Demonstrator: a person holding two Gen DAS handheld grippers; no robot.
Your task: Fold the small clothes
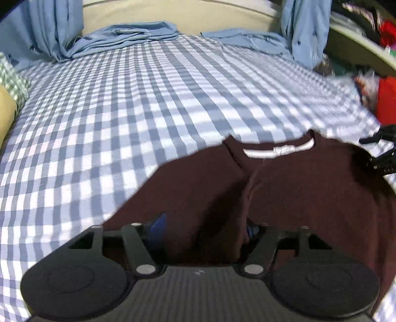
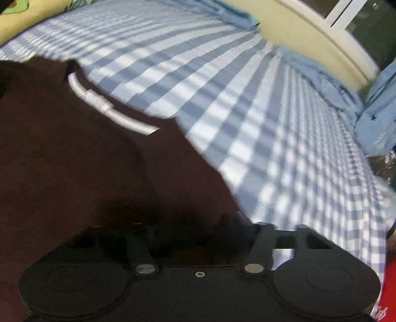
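A dark maroon shirt (image 1: 297, 193) with a white neck tape and label (image 1: 279, 150) lies over a blue-and-white checked bedsheet (image 1: 123, 111). My left gripper (image 1: 203, 230) is shut on the shirt's near edge; cloth bunches between its blue-padded fingers. My right gripper (image 2: 195, 232) is shut on the same shirt (image 2: 74, 161), its fingers buried in the dark cloth; its black frame shows in the left wrist view (image 1: 381, 153) at the right edge. The neck tape (image 2: 106, 106) shows in the right wrist view at upper left.
Light blue patterned curtains (image 1: 49, 29) hang at the far side, with folds lying on the bed (image 1: 128, 39). A green checked and yellow pillow (image 1: 10, 94) lies at the left. A red garment (image 1: 386, 104) and mixed clothes (image 1: 366, 22) sit at the right. A cream sill (image 2: 316, 37) borders the bed.
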